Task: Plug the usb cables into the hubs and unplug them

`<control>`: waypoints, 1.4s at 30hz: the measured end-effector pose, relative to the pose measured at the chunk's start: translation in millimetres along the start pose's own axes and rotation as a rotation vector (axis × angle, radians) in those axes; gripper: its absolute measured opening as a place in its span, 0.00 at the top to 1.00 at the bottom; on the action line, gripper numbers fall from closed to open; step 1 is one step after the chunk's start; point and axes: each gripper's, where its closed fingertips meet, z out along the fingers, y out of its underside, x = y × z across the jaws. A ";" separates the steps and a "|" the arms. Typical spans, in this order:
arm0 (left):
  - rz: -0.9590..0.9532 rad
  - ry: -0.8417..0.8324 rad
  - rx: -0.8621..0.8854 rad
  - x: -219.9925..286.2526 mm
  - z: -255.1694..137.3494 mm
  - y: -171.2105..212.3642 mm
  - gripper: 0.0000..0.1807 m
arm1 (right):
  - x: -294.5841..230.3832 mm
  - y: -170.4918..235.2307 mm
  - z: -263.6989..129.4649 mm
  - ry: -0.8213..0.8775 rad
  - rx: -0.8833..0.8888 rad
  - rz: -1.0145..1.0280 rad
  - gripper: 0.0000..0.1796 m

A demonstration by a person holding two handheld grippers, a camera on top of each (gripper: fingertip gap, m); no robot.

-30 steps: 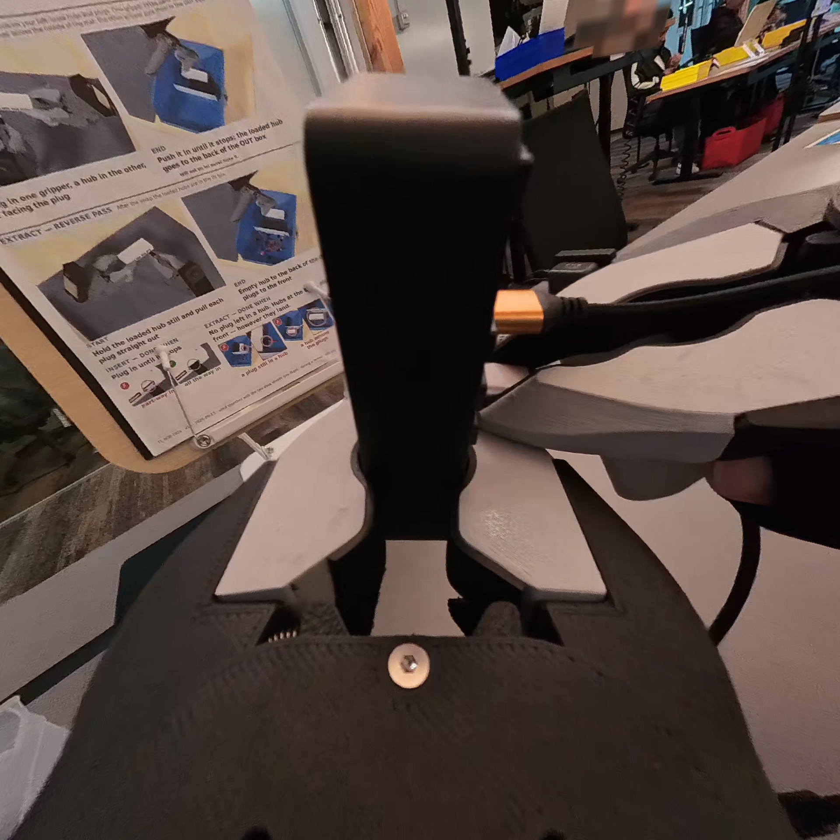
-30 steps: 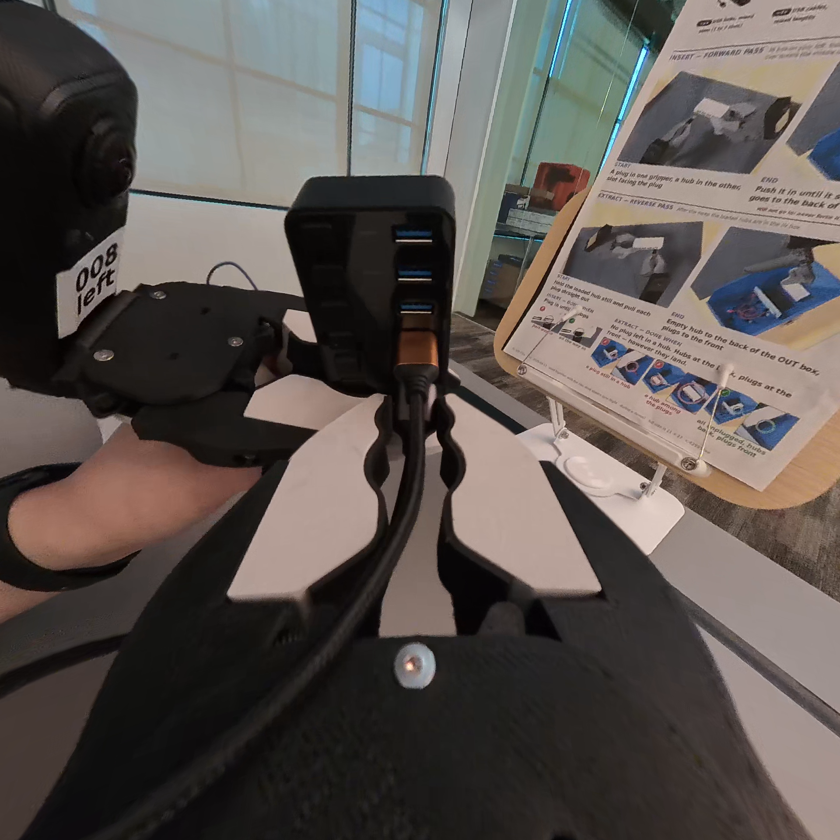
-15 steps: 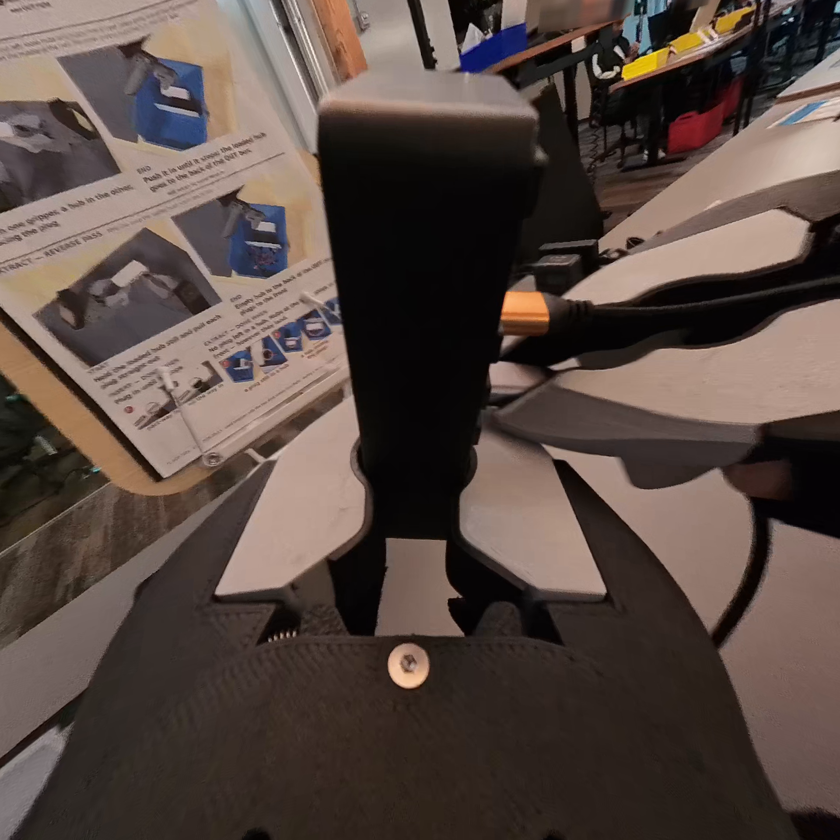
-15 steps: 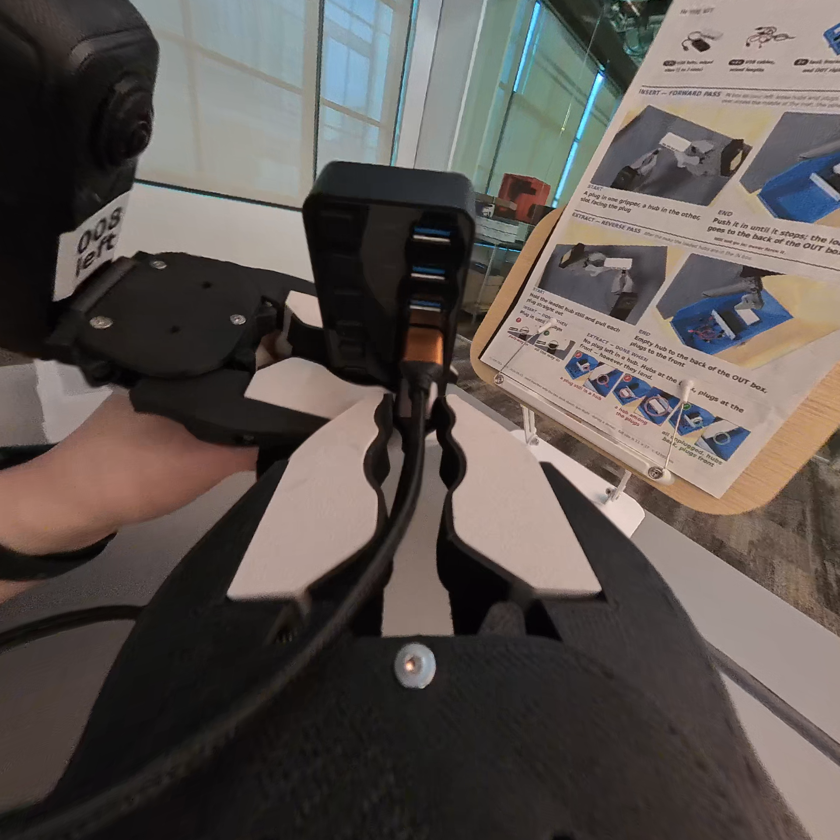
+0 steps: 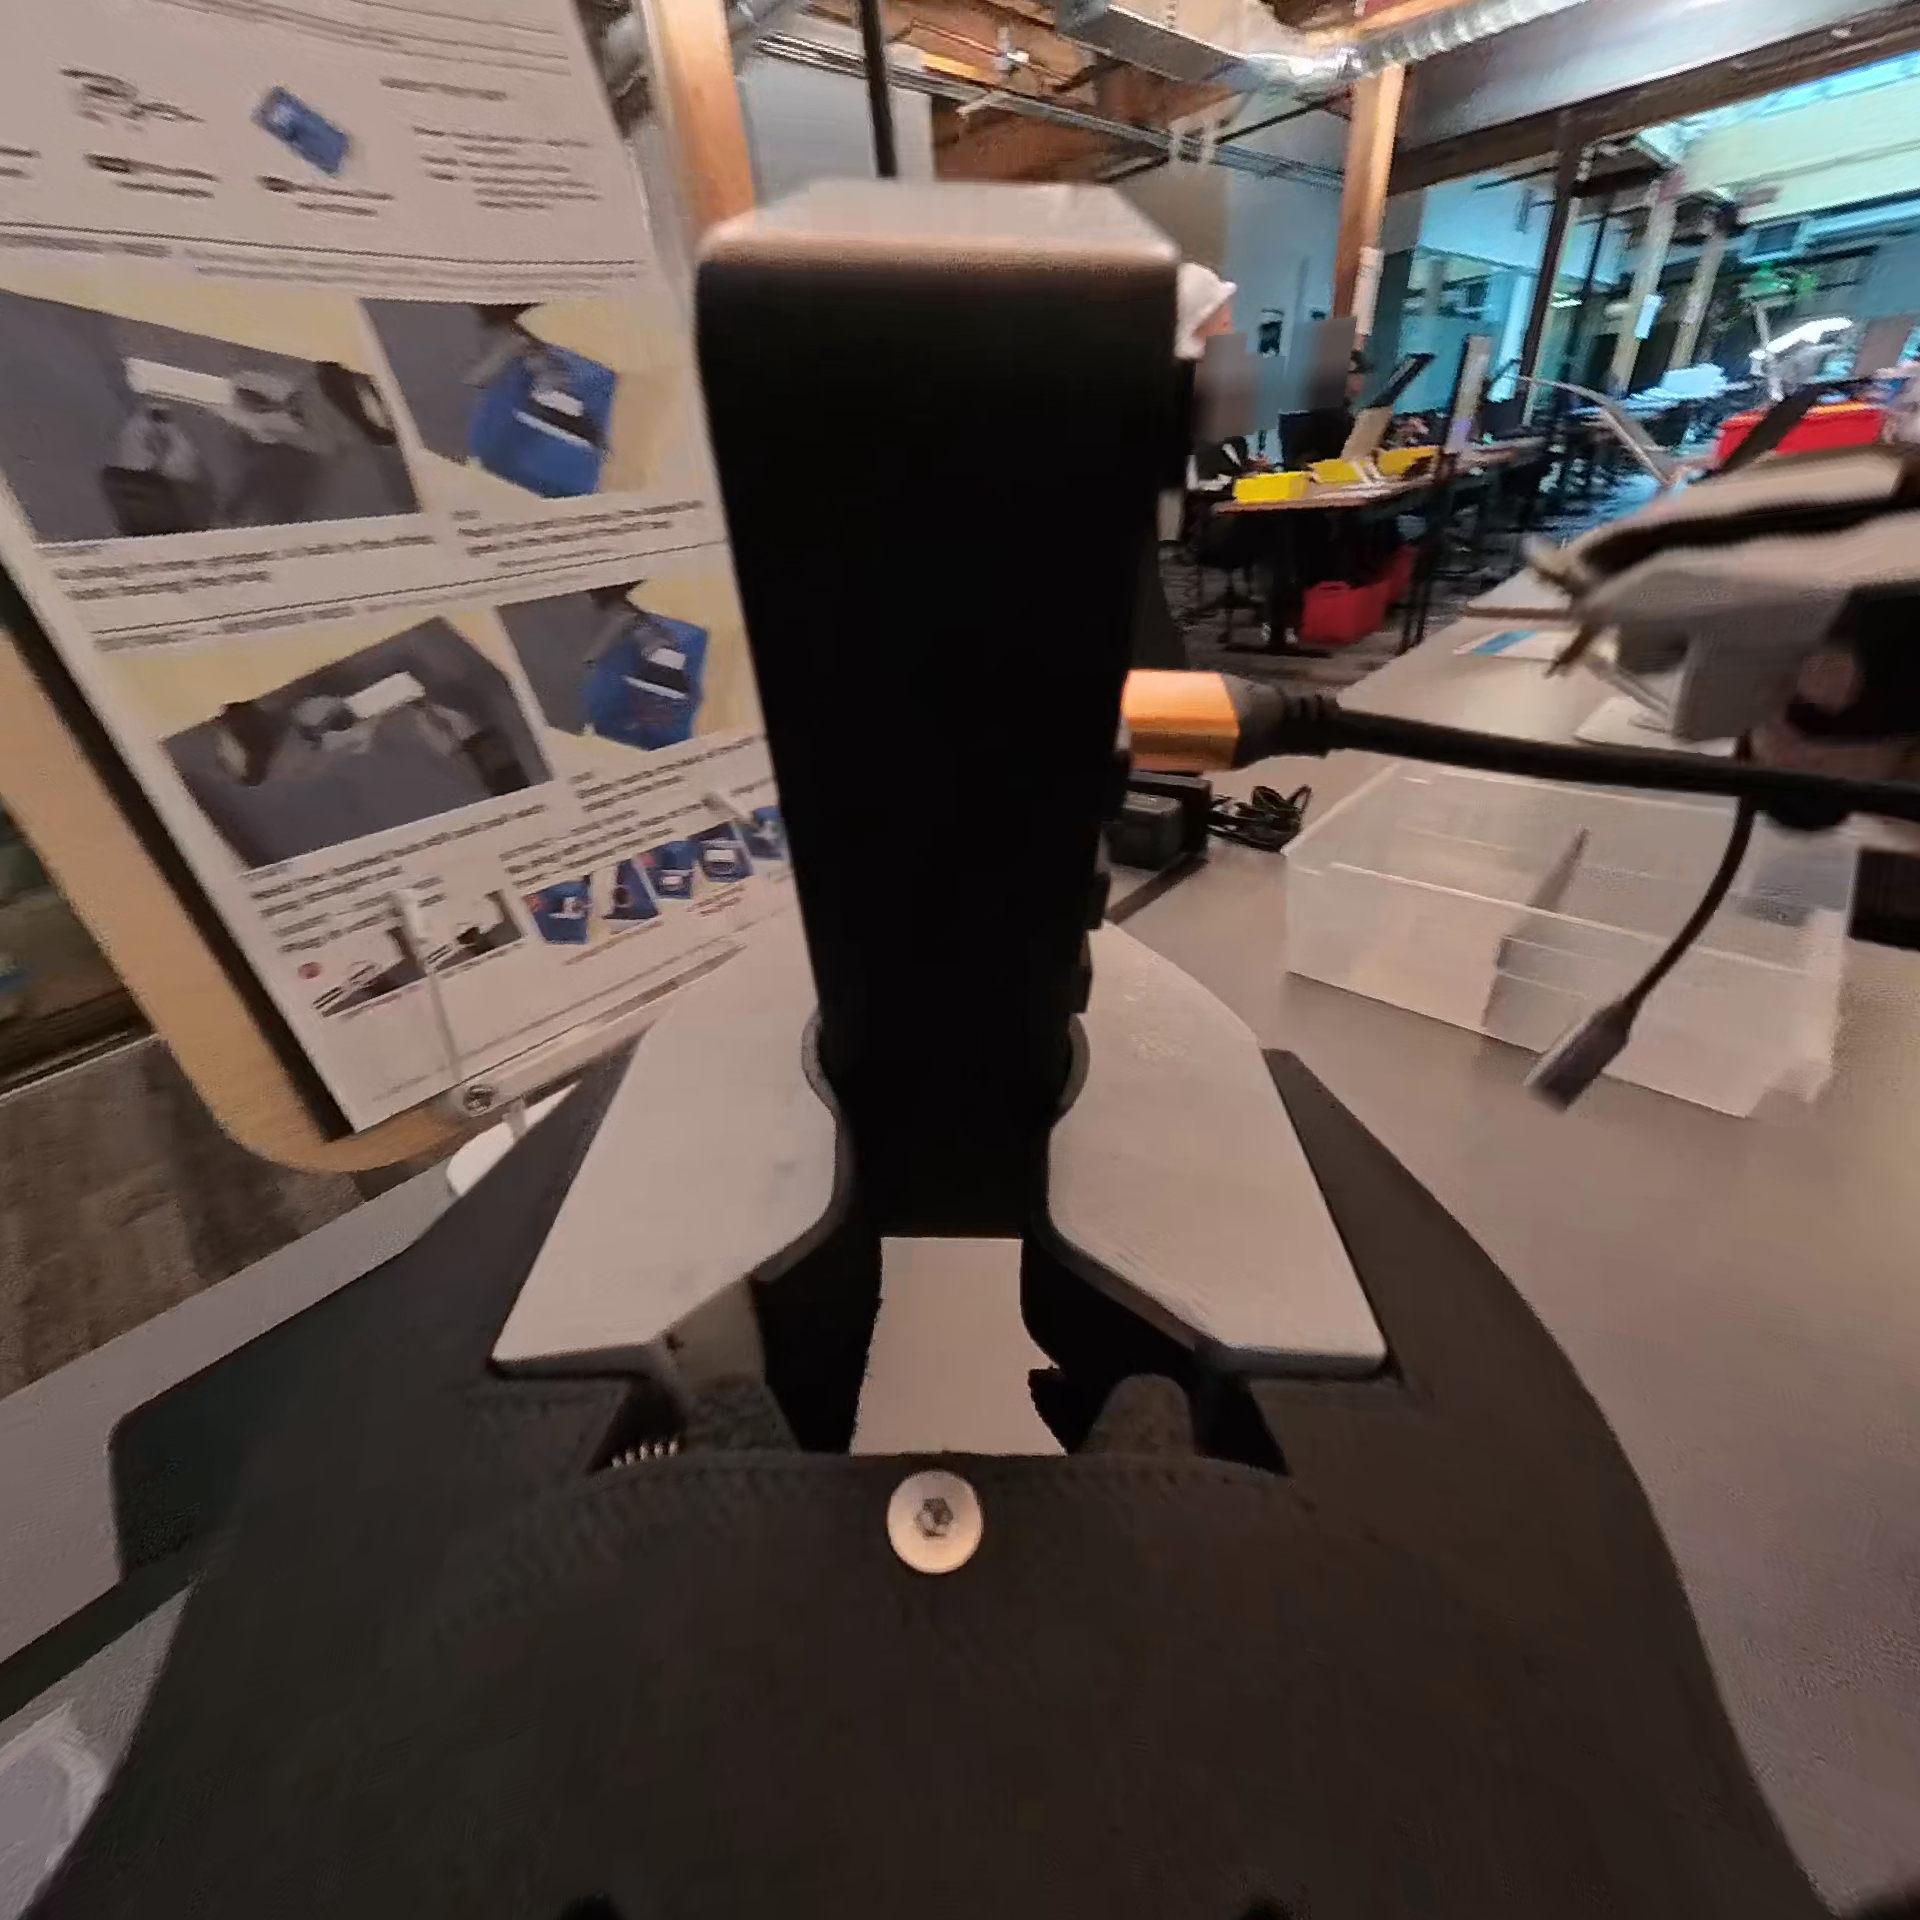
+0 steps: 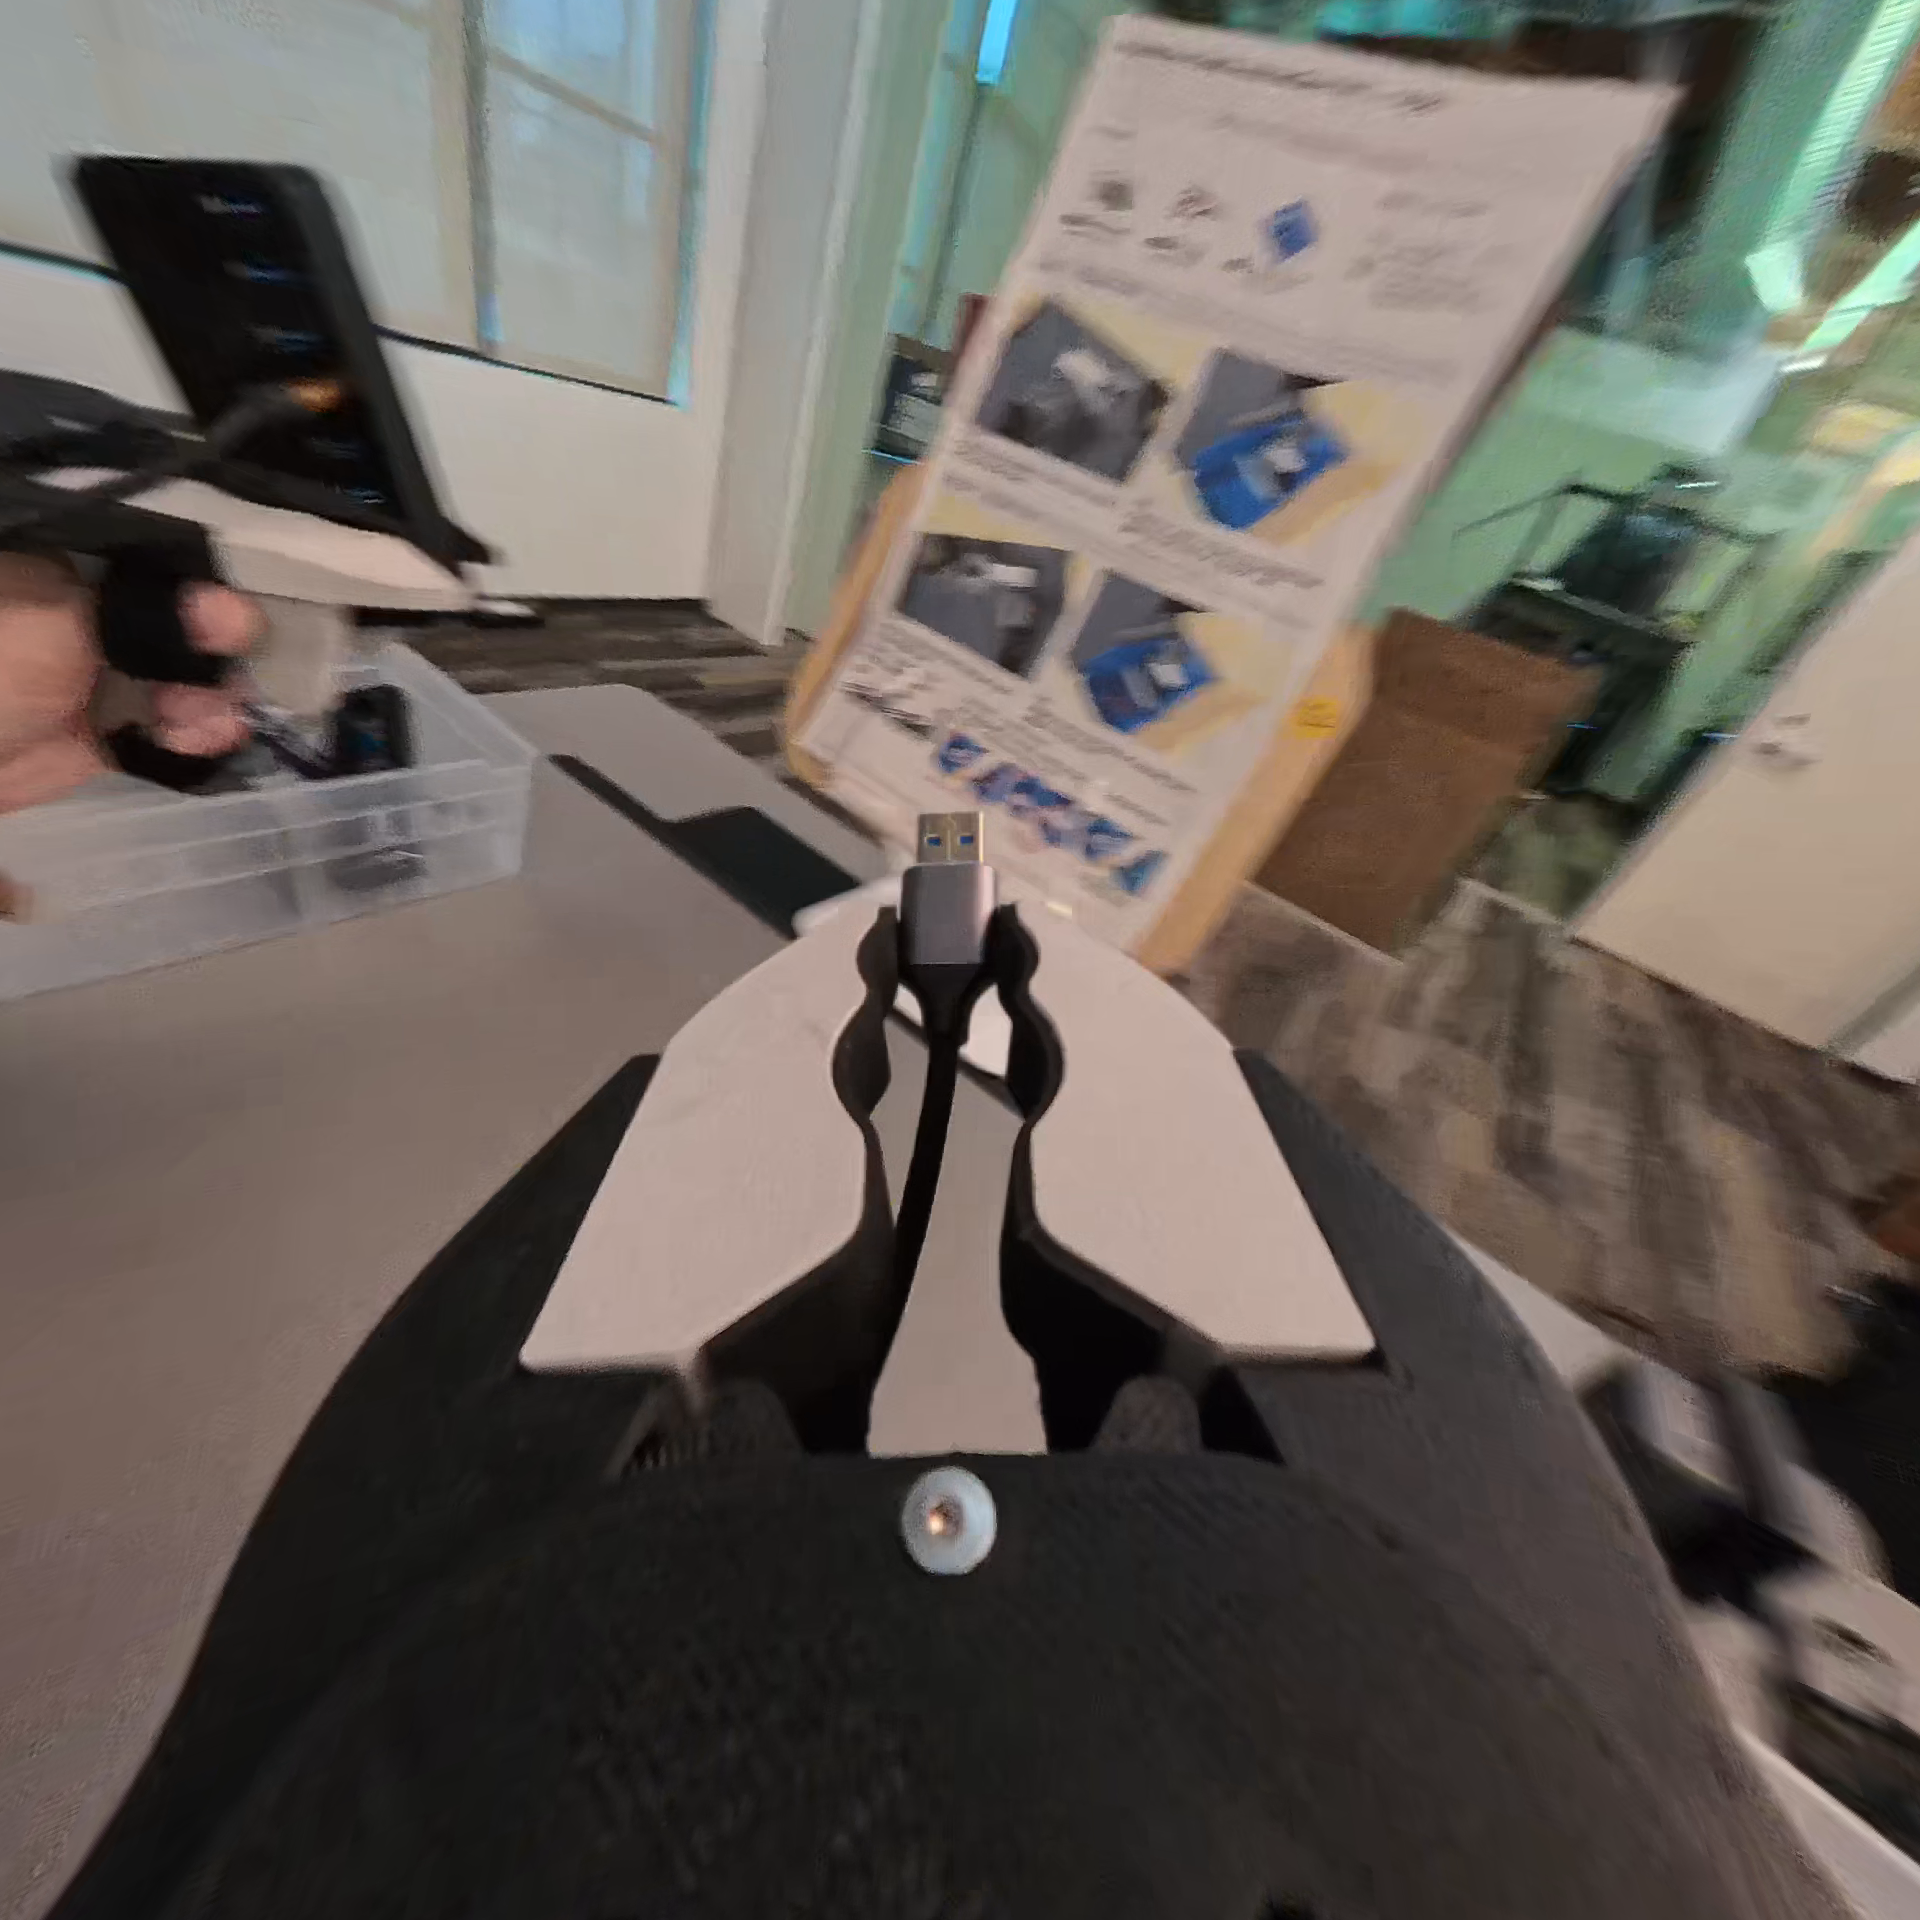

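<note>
My left gripper (image 5: 945,1039) is shut on the lower end of a black USB hub (image 5: 935,623) and holds it upright. An orange plug (image 5: 1179,717) sits in the hub's right side, and its black cable (image 5: 1558,764) runs off to the right. My right gripper (image 6: 945,925) is shut on a grey USB plug (image 6: 945,883) that points forward. It is well apart from the hub (image 6: 260,343), which shows blurred at the upper left. In the left wrist view the right gripper (image 5: 1704,592) is at the far right. A grey plug (image 5: 1579,1060) hangs on a cable below it.
An instruction board (image 5: 343,623) stands on a stand at the table's far edge, also in the right wrist view (image 6: 1195,468). A clear divided plastic box (image 5: 1403,894) sits on the grey table (image 6: 312,1091). A clear bin (image 6: 312,831) holds dark items.
The right gripper has left the orange plug's cable and moved away from the hub; it now holds a grey plug. The orange plug stays in the hub. Both views have swung.
</note>
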 end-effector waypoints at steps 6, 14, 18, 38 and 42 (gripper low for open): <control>0.059 0.057 -0.046 26.3 13.8 5.8 0.84 | 137.5 6.9 -105.6 0.257 -0.032 -0.113 0.90; 0.089 0.104 -0.052 45.9 18.8 5.7 0.84 | 152.8 168.3 -141.9 0.027 -0.323 0.016 0.90; 0.067 0.154 -0.048 53.7 20.6 6.4 0.84 | 134.6 244.1 -153.8 -0.102 -0.523 0.004 0.90; -0.008 0.089 -0.038 55.8 44.3 24.4 0.85 | 27.7 -24.6 -48.2 0.253 0.399 -0.179 0.77; -0.034 0.075 -0.035 48.9 43.0 25.4 0.85 | -68.8 -15.0 32.3 -0.004 0.315 -0.129 0.77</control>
